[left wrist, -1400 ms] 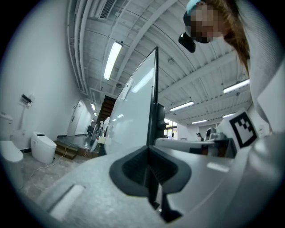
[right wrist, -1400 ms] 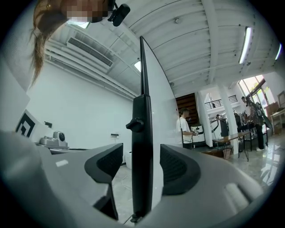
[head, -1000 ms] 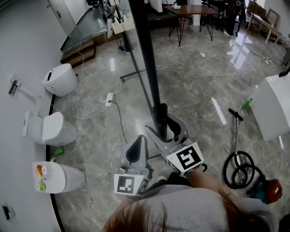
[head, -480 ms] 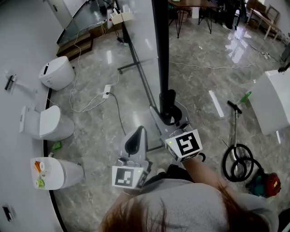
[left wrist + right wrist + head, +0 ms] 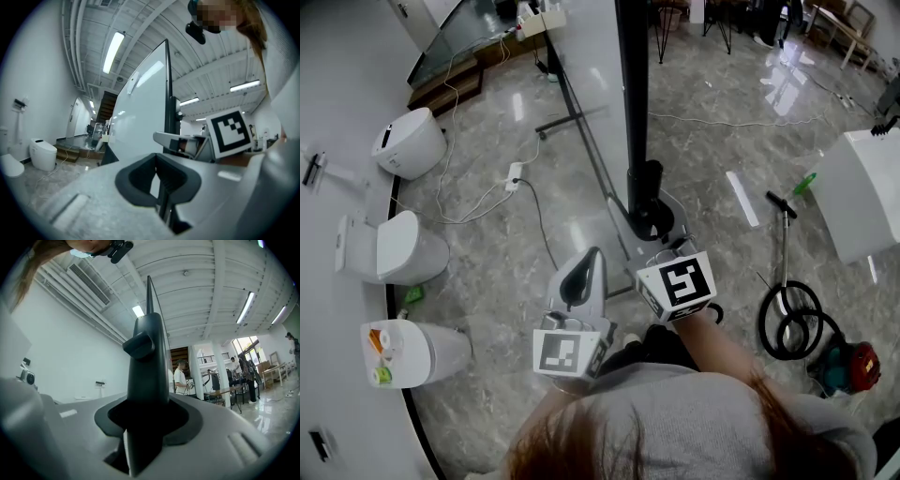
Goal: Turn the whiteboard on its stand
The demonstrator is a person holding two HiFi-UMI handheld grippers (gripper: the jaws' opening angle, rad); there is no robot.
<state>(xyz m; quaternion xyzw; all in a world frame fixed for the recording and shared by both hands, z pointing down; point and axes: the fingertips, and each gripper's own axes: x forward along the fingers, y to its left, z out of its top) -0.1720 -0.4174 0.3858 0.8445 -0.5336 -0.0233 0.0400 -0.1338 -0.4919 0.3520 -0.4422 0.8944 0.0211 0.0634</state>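
Observation:
The whiteboard (image 5: pixel 586 56) stands upright on its wheeled stand (image 5: pixel 572 117), seen almost edge-on from above, with its black side frame (image 5: pixel 633 84) straight ahead of me. My right gripper (image 5: pixel 648 221) reaches onto the lower end of that frame. Its jaws are closing, and the black frame (image 5: pixel 149 362) fills the space between them. The left gripper (image 5: pixel 592 255) hovers beside it to the left, shut and holding nothing. In the left gripper view the white board face (image 5: pixel 140 117) rises just beyond the jaws.
Three white toilets (image 5: pixel 408 145) (image 5: pixel 394 248) (image 5: pixel 412 352) line the curved wall at left. A power strip with cables (image 5: pixel 514 175) lies on the marble floor. A scooter and coiled hose (image 5: pixel 787 319) sit at right, near a white table (image 5: pixel 862 197).
The right gripper has moved up onto the black frame and its jaws have drawn in around it. The left gripper has stayed beside it.

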